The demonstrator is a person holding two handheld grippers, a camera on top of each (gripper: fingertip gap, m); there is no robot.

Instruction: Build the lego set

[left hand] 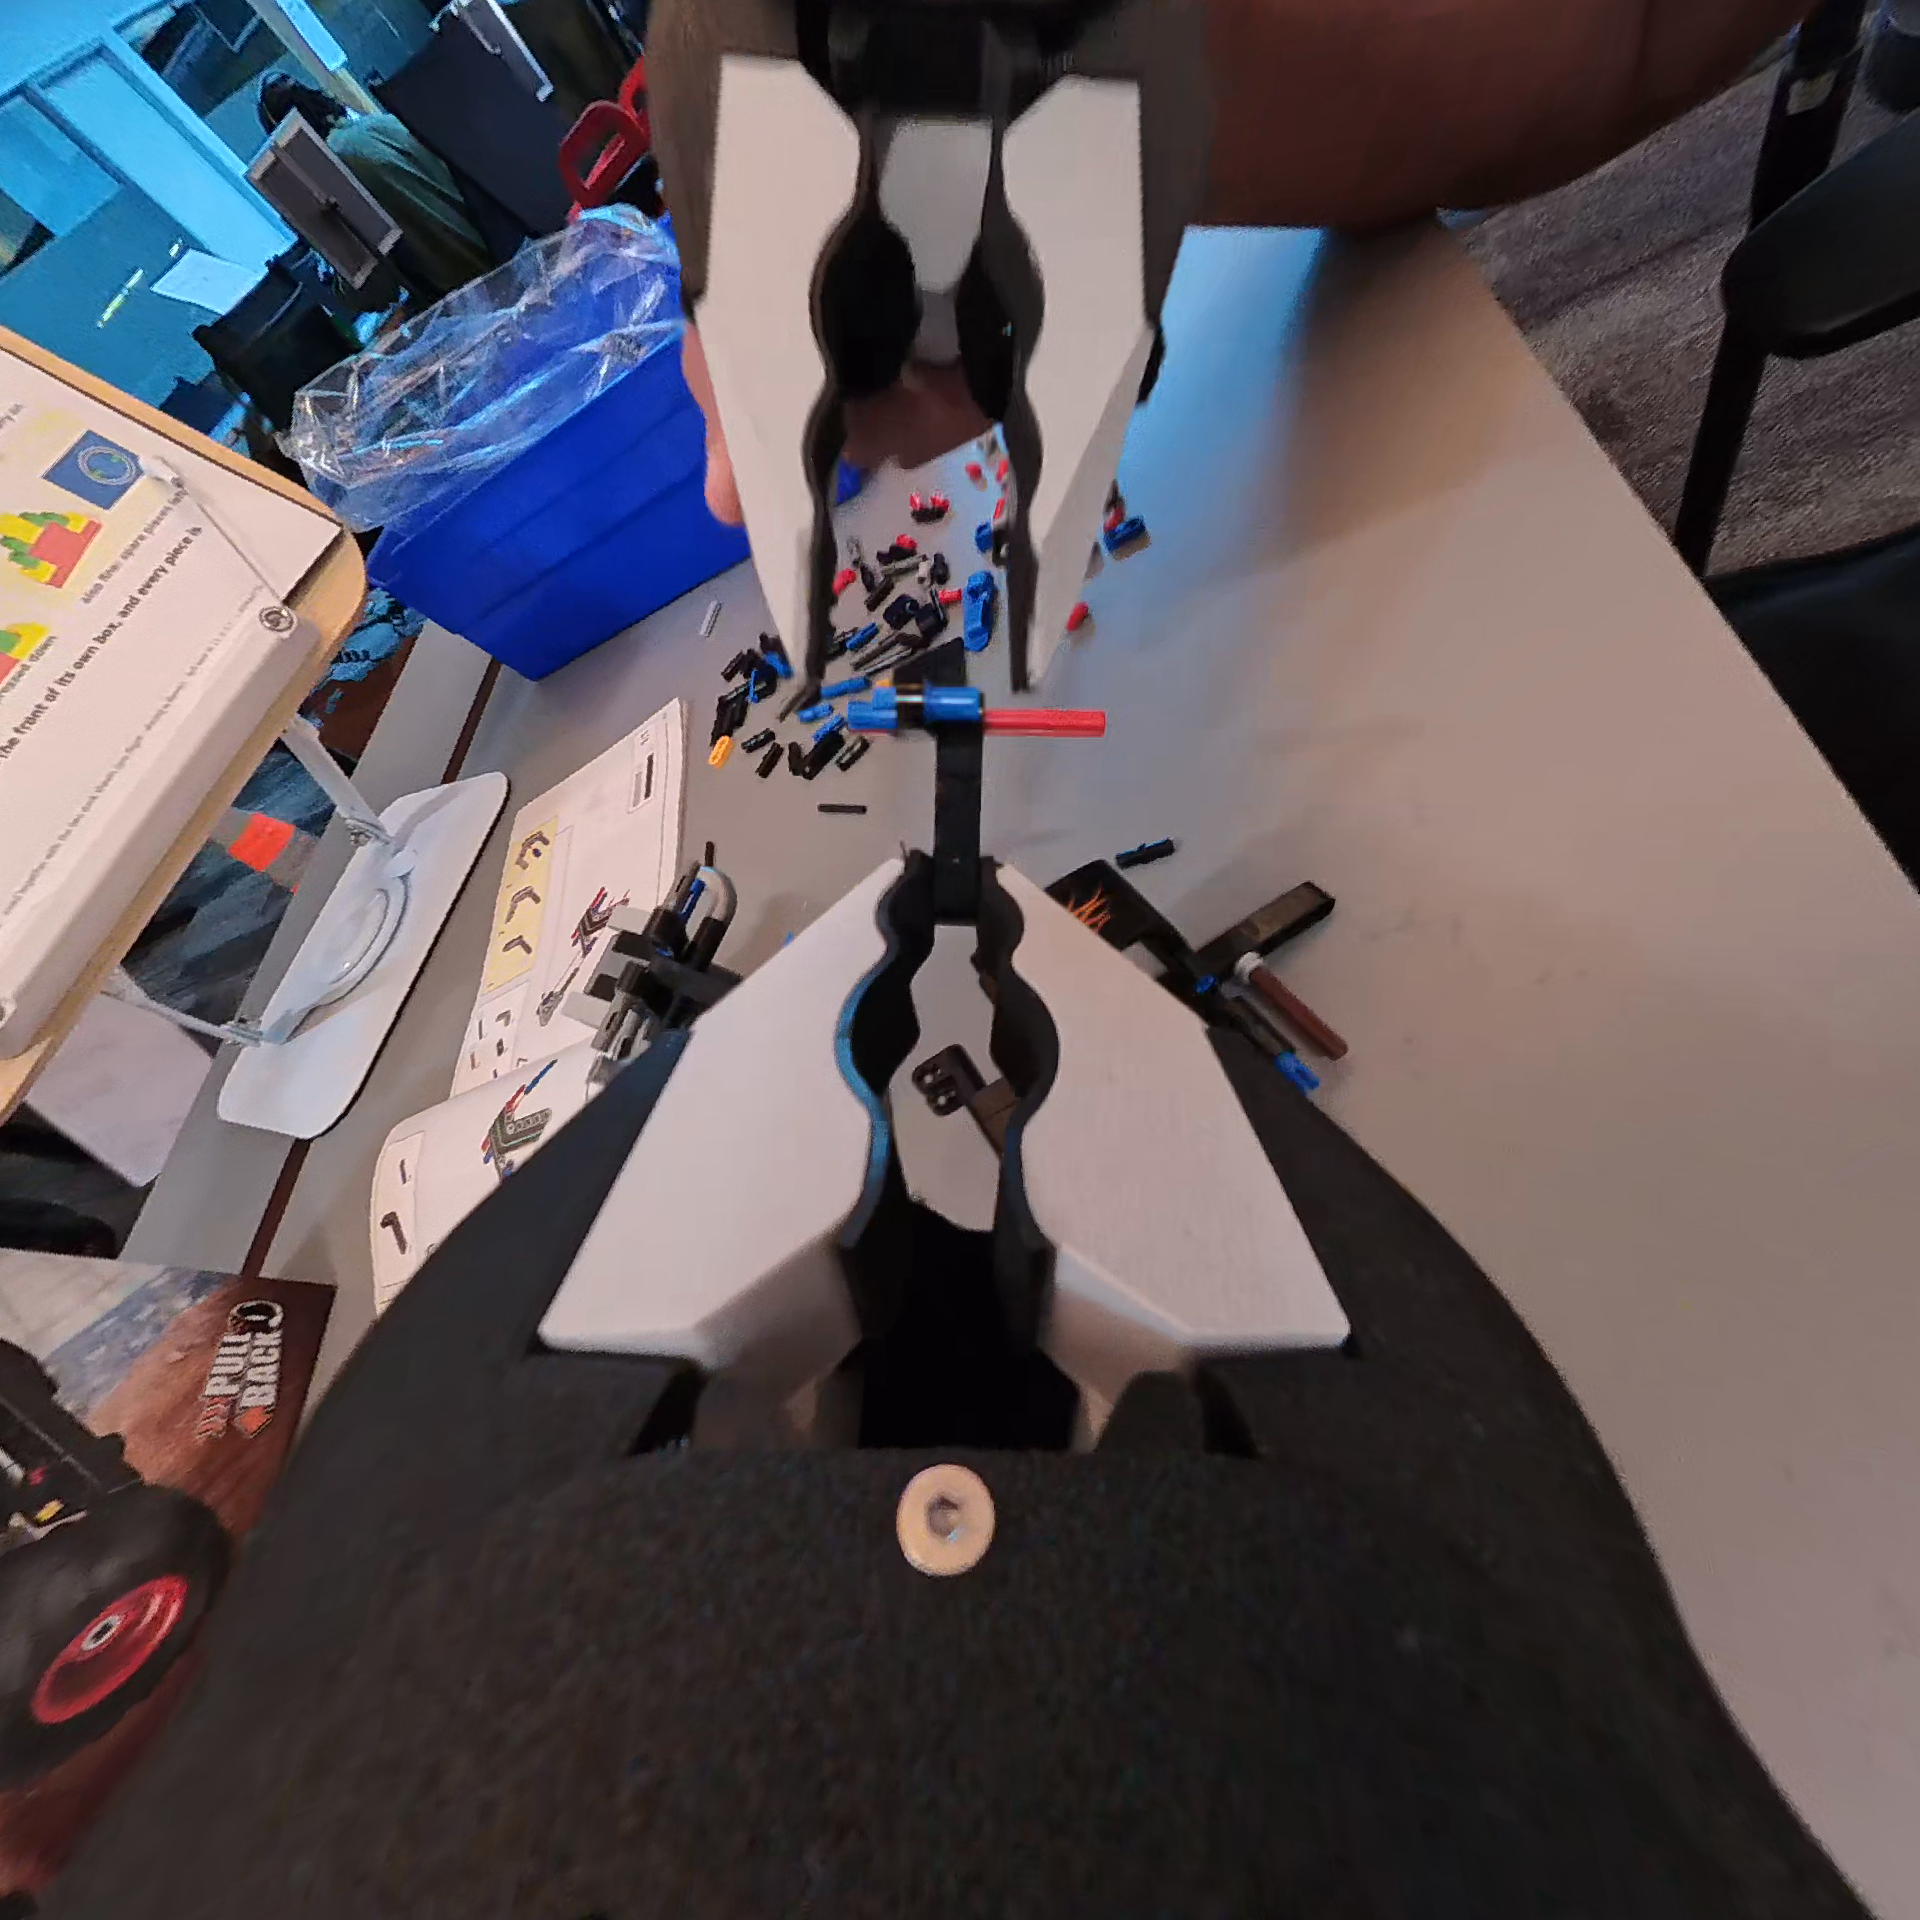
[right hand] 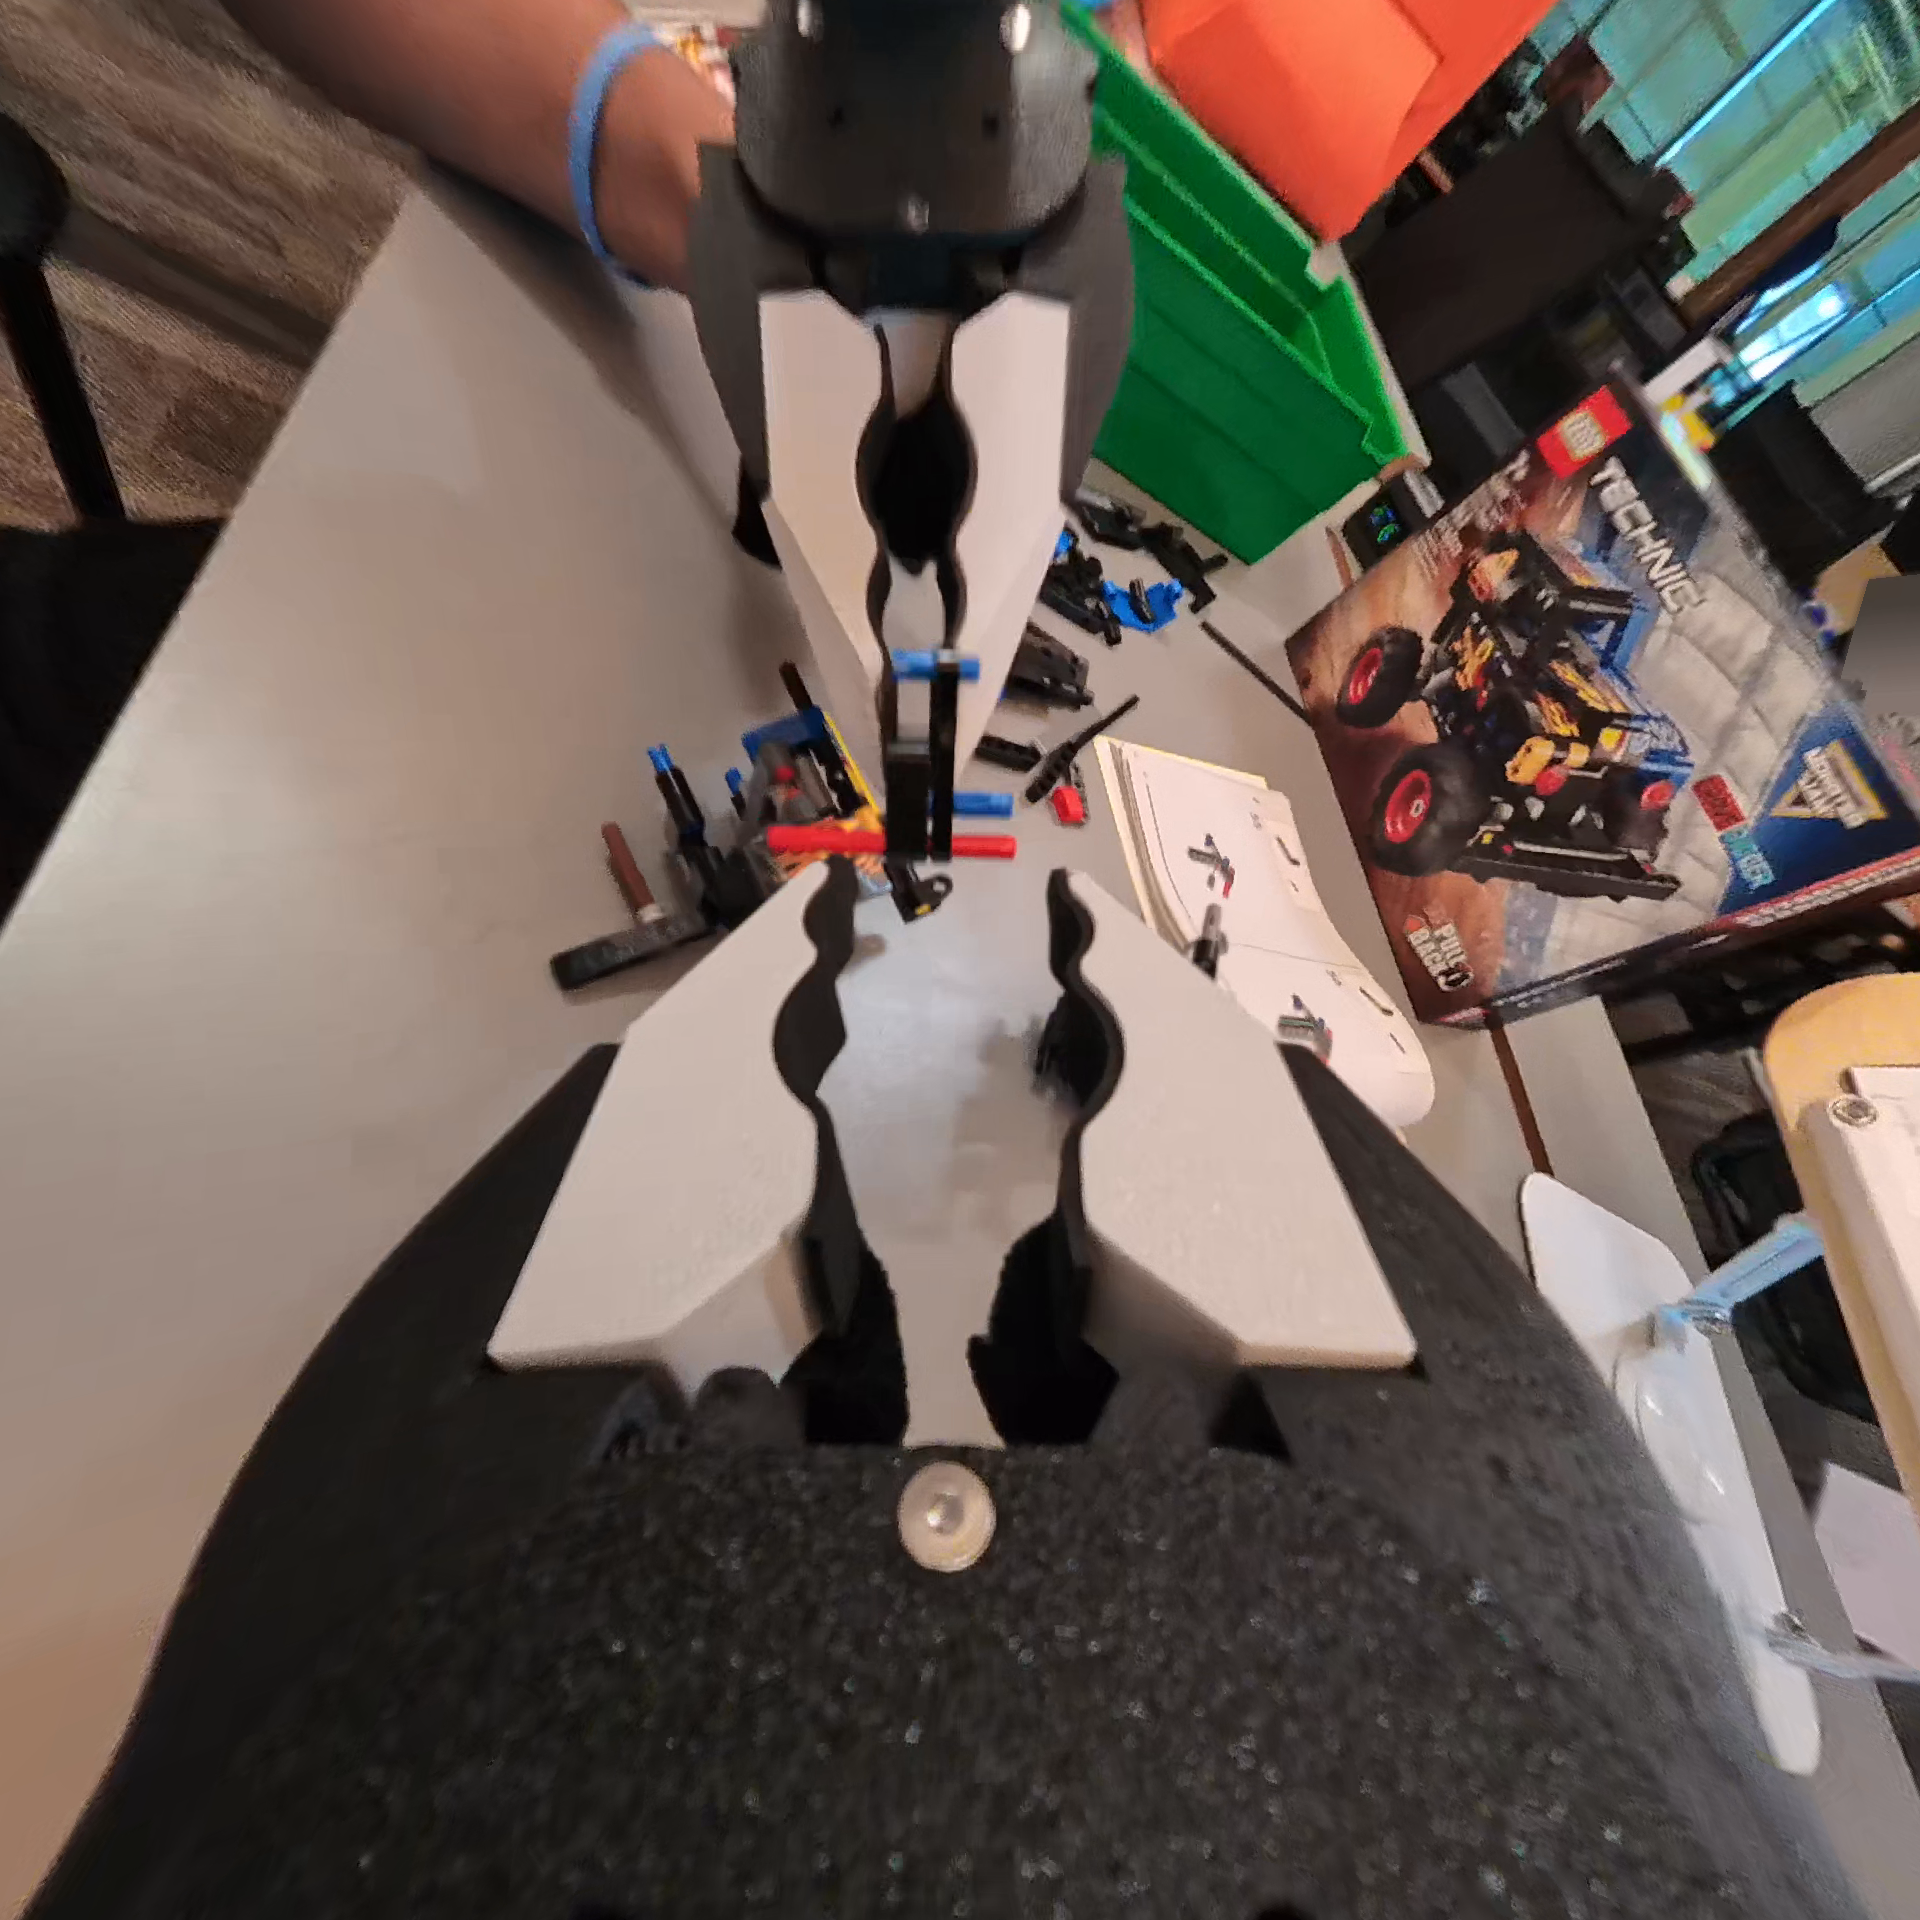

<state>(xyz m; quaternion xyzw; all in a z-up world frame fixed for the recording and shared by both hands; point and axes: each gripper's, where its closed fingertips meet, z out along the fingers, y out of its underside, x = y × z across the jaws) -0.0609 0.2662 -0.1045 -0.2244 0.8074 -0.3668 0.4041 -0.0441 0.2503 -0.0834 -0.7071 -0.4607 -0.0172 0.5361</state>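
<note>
Black beam (left hand: 956, 821) sits clamped in left claw (left hand: 951, 883); right claw (right hand: 940, 883), spread at 12 o'clock, could knock red axle (left hand: 1044, 722) loose.

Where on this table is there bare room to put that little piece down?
Bare table lies right of the loose pieces, out to the table edge by the chairs, and beyond the brown-axled part. It is crowded the other way: booklet, half-built chassis, blue bin, set box.
</note>
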